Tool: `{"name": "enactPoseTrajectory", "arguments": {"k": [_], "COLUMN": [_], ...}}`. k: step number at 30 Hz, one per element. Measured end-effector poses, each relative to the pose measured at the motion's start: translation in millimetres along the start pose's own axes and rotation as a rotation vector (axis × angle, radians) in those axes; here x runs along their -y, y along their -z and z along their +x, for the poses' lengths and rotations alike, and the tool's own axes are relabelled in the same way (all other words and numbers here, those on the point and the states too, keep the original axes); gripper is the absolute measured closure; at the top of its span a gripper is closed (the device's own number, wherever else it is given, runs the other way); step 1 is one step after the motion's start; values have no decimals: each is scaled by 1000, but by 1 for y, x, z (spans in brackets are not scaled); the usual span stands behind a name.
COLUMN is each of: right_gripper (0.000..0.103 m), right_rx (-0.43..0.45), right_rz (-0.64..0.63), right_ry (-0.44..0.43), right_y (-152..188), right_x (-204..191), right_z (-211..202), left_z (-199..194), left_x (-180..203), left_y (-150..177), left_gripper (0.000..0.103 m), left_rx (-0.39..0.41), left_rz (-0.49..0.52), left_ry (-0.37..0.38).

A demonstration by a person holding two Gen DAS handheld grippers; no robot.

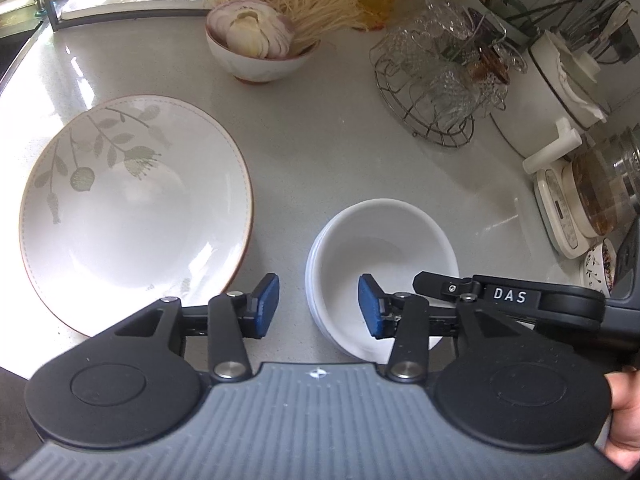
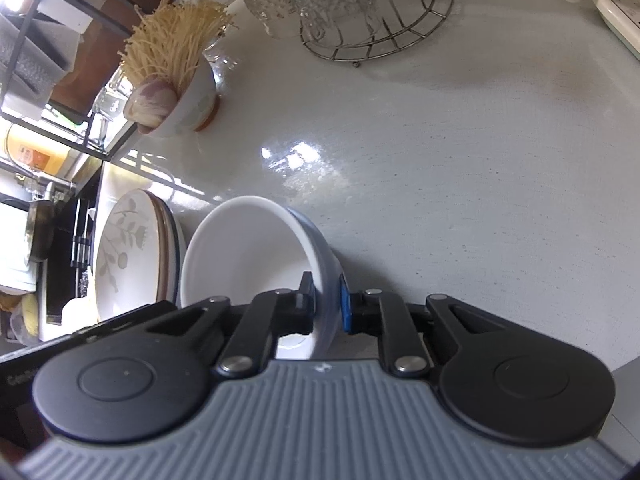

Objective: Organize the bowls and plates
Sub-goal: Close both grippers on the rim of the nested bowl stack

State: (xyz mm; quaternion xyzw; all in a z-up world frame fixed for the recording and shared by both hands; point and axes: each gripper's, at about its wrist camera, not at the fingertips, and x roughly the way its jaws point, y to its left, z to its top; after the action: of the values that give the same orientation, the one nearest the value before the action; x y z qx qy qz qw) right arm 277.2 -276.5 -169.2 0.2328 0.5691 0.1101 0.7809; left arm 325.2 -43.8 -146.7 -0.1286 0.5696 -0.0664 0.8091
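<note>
A stack of white bowls [image 1: 380, 256] sits on the grey counter [image 1: 320, 152]. My right gripper [image 1: 460, 292] reaches in from the right and is shut on the rim of the top bowl. In the right wrist view my right gripper [image 2: 326, 304] pinches the wall of the white bowl [image 2: 240, 260], one pad inside and one outside. A stack of leaf-patterned plates [image 1: 132, 208] lies to the left; it also shows in the right wrist view [image 2: 128, 256]. My left gripper [image 1: 318, 306] is open and empty, hovering over the near-left rim of the bowls.
A bowl holding garlic, onion and noodles [image 1: 260, 48] stands at the back. A wire rack of glass cups [image 1: 440, 80], a white pot [image 1: 556, 92], a kettle on a base [image 1: 592, 196] and a small patterned dish [image 1: 598, 268] line the right side. The sink edge [image 1: 16, 64] lies far left.
</note>
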Motion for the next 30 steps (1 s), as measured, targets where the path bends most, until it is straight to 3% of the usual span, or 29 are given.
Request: {"name": "enactPoseTrajectory", "arguments": {"k": [30], "right_gripper": [88], "right_rx": [75], "right_rz": [138], "right_ry": [57], "right_y": [9], "right_x": [57], "right_z": [-35], "left_z": [58], "left_x": [58], "left_y": [-6], "left_gripper": [48], "left_rx": [-175], "left_rz": [92], "left_ry": [11]}}
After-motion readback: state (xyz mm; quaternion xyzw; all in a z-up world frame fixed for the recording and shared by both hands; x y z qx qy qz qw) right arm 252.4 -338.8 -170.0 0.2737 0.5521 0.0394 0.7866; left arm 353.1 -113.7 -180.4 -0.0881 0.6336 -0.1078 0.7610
